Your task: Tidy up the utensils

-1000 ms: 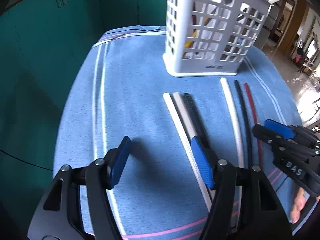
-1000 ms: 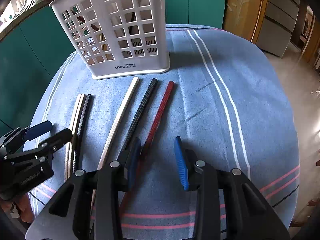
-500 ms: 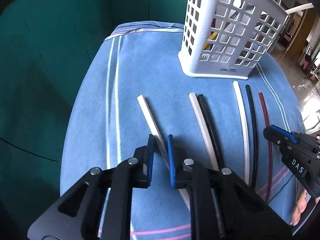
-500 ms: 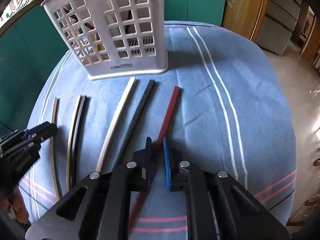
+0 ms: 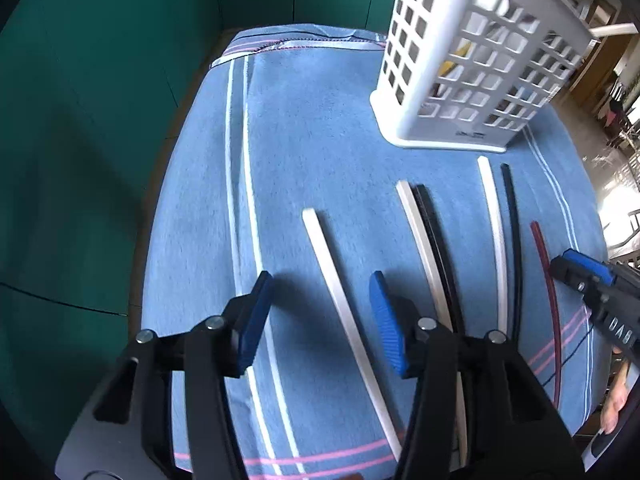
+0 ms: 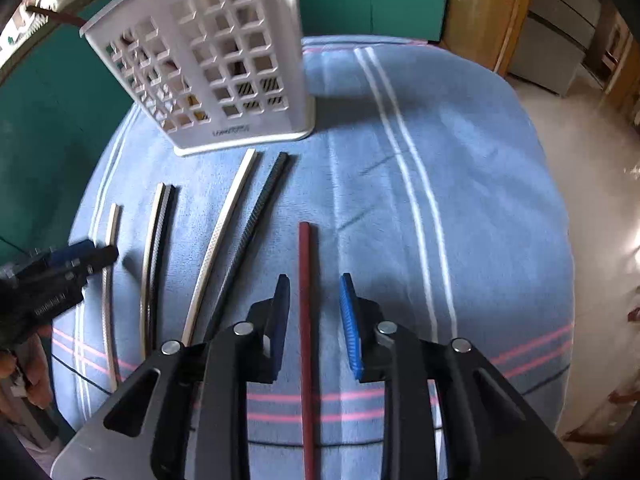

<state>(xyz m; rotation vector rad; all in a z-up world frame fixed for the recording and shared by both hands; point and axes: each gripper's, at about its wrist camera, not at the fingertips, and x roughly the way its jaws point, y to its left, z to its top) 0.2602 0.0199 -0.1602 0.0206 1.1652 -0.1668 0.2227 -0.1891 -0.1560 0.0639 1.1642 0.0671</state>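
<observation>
Blue striped cloth (image 5: 320,152) over the worktop, white slotted basket (image 5: 472,80) at its far side. Left gripper (image 5: 320,312) spread wide, released, straddling 1 white stick (image 5: 340,304). Right gripper (image 6: 314,312) likewise parted around the red stick (image 6: 306,320), not pinching it. Only from the right wrist: 6 sticks countable, black one (image 6: 256,224) patterned.

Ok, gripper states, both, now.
Left gripper: open, holding nothing; white chopstick lies between its fingers.
Right gripper: open, holding nothing; red chopstick lies between its fingers.
</observation>
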